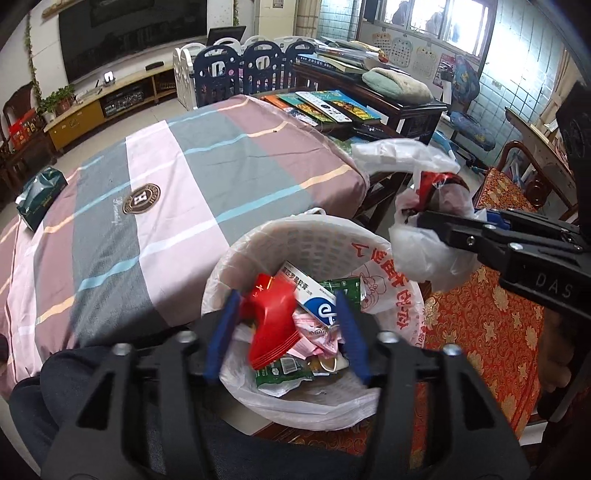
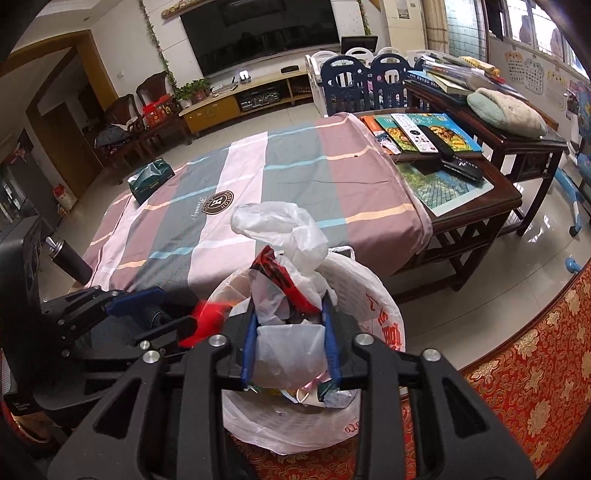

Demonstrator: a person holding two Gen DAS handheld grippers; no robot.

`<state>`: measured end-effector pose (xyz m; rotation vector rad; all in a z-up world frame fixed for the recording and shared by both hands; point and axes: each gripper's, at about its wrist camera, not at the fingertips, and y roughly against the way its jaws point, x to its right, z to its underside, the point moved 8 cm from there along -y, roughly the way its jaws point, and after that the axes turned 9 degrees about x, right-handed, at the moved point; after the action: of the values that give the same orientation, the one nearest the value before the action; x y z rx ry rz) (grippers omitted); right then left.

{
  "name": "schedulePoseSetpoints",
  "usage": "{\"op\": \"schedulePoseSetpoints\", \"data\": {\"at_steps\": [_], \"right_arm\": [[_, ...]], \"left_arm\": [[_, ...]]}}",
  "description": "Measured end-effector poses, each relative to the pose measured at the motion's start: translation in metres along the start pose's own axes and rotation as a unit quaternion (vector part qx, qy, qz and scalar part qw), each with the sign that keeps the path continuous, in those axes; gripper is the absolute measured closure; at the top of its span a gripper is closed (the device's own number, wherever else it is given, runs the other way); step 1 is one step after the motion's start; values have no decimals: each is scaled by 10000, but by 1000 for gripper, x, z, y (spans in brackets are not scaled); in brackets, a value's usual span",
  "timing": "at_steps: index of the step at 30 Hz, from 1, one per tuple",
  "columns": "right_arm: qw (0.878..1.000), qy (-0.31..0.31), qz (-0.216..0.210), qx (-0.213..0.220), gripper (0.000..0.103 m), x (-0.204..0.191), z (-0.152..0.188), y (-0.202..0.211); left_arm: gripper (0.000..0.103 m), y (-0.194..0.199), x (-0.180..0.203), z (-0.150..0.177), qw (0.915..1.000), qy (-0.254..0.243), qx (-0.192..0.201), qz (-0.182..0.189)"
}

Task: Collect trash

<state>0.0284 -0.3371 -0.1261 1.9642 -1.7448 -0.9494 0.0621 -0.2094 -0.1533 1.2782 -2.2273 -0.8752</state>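
Daylight is entering through the windows (image 1: 436, 18) — a television (image 2: 258, 29) is hanging above a low cabinet (image 2: 236, 99) on pale floor tiles (image 2: 480, 295).

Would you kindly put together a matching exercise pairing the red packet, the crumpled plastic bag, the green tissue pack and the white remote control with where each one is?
Things:
1. red packet
2. crumpled plastic bag
3. green tissue pack
4. white remote control

Places:
A. on the striped tablecloth
B. gripped in the right claw
C. on the picture books
D. inside the open left claw, above the lined wastebasket

Pairs: 1-D, 2-B, 3-A, 4-C
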Motion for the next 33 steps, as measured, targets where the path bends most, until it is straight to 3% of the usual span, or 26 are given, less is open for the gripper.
{"op": "schedulePoseSetpoints", "data": {"at_steps": [3,6,8,10,14,16,20,27,33], "right_arm": [[9999,-121,-55,-50,56,2,0,0],[9999,-144,-68,8,48,-1,-2,5],[9999,-126,-4,90,37,-3,-6,10],[9996,-1,160,230,35,-10,-11,18],[9958,410,667,485,13,-32,-21,35],[9941,567,840,385,13,-44,-19,35],[9917,708,1059,145,13,-61,-12,37],[9864,974,1156,651,12,-80,-29,73],[9877,886,1099,673,12,-80,-33,78]], "left_arm": [[35,7,-4,-6,9998,6,165,-100],[31,18,-15,-12,9986,68,369,-367],[27,29,-26,-18,9965,132,550,-611],[19,46,-39,-28,9916,165,805,-1002],[8,87,-65,-41,9748,161,1193,-1879],[4,106,-75,-44,9684,240,1217,-2162],[4,131,-84,-37,9666,472,1112,-2262],[3,151,-87,-18,9700,835,981,-2063],[3,157,-84,-18,9685,838,1069,-2089]]}}
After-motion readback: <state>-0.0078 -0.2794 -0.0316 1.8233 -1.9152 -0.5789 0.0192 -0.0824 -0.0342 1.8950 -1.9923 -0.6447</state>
